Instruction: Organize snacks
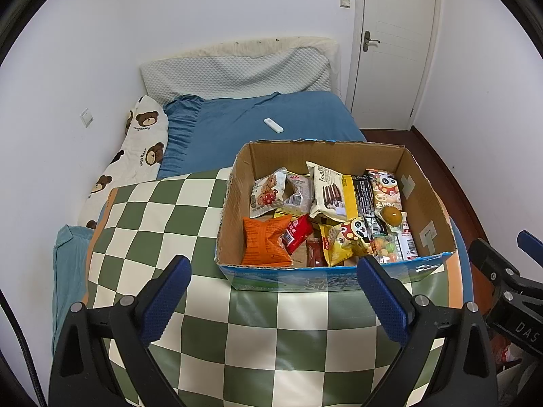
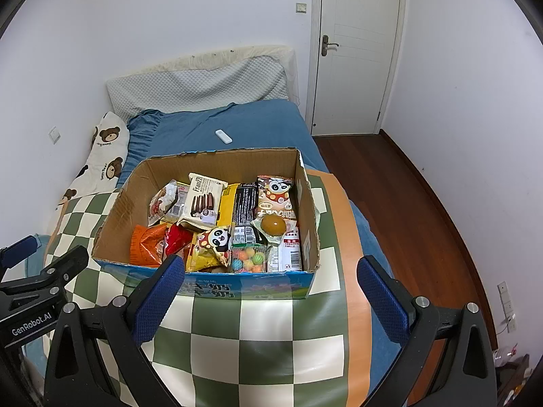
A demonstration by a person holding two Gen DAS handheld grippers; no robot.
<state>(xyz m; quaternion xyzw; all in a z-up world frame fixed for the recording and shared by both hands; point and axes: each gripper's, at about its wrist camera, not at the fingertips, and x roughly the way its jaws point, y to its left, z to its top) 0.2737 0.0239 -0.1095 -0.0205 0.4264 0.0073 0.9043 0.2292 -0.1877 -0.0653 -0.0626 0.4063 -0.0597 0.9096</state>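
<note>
cardboard box (image 1: 234,200) of snacks: open-topped, blue printed outer wall, standing on a green-and-cream checkered mat (image 1: 152,224), just ahead of both claws.
contents, loosely heaped:
- orange packet (image 1: 266,240), near corner, just beyond the left gripper (image 1: 274,296);
- red packet (image 1: 298,232) touching the orange one;
- cream biscuit pack (image 1: 327,191) showing dark sandwich biscuits, further back;
- yellow panda bag (image 1: 346,239), directly ahead between the left claw's tips;
- bag of coloured candy balls (image 2: 249,257), against the near wall, ahead of the right gripper (image 2: 271,296);
- amber round sealed piece (image 2: 273,224) lying on a red-and-white pack.

left gripper: blue pads spread wide, empty, above the mat.
right gripper: likewise spread, empty, its left pad overlapping the box's near wall in view.

surroundings: mat lies over a blue bedsheet (image 1: 271,112); white remote (image 1: 273,125) on the sheet beyond the box; bear-print pillow (image 1: 142,142) far left; white door (image 2: 356,51) beyond.
</note>
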